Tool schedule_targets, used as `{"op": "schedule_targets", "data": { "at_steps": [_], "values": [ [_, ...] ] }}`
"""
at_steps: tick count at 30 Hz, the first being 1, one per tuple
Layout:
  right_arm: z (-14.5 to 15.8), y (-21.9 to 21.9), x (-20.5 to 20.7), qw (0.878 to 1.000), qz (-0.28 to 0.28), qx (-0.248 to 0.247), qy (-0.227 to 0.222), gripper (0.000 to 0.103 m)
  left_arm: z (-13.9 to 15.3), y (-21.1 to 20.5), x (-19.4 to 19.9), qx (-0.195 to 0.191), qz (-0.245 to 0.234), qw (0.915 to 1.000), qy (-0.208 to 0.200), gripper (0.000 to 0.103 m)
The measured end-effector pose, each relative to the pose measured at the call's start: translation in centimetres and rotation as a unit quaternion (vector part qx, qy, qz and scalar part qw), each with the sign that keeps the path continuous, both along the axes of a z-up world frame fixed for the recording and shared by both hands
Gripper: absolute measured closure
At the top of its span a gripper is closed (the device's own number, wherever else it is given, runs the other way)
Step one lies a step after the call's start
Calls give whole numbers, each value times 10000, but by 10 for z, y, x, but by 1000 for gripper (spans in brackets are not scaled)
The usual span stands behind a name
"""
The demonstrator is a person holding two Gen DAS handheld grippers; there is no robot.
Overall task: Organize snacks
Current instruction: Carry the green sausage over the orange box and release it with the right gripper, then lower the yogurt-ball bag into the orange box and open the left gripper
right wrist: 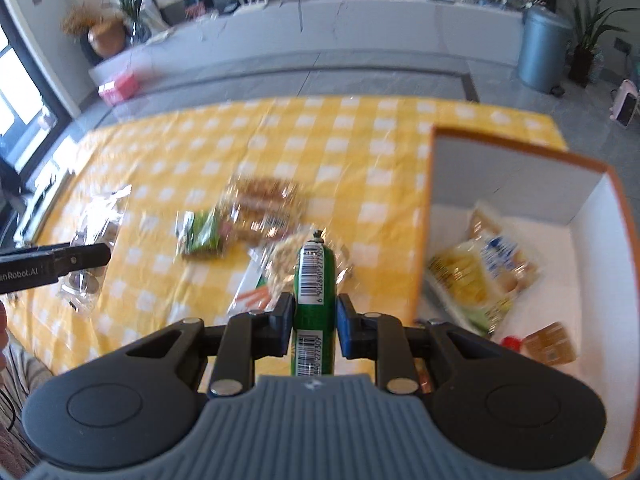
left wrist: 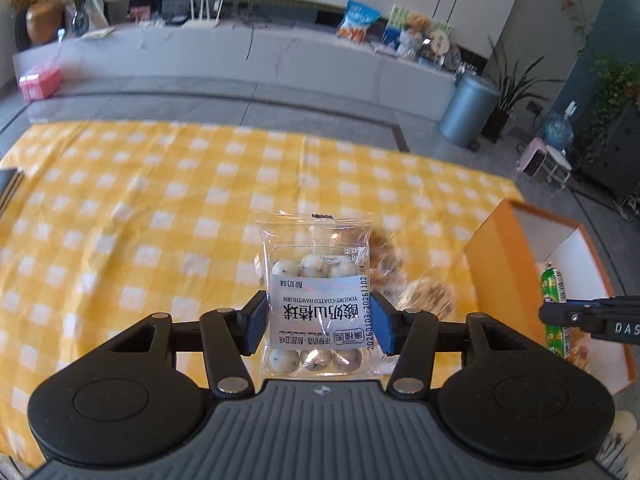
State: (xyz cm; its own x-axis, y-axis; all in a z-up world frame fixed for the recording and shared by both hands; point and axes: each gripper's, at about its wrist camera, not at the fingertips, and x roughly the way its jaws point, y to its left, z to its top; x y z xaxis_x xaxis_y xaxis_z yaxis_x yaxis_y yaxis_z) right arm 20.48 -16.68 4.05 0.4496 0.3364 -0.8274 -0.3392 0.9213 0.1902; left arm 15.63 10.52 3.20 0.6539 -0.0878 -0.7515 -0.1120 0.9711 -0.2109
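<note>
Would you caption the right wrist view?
Right tool grips a green sausage beside the orange box.

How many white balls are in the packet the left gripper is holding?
6. Three show above the label of the yogurt-coated hawthorn packet, three below it. The left gripper pinches its sides; the label may hide more.

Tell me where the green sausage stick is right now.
In the right wrist view the green sausage stick is clamped in the right gripper, held above the checked tablecloth, just left of the orange box.
</note>
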Motion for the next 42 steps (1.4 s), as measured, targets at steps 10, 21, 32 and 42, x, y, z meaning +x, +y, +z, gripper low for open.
{"op": "schedule_targets", "data": {
  "at_steps": [10, 21, 32, 42],
  "values": [
    [28, -109, 40, 9892, -1250, -569, -509, 82, 21, -72, 43, -204, -692, 9967, -361, 42],
    [-55, -132, 104, 9826, -1352, -1269, -99, 82, -10, -151, 74, -474, -1755, 9833, -72, 42],
    [-100, -108, 122, 9480, -356, -3151, 282, 66, -26, -166, 85, -536, -1867, 9809, 94, 42],
    [-10, -126, 71, 9523, -1471, -2497, -956, 19, -4, -172, 80, -462, -1777, 9829, -96, 42]
  ]
}}
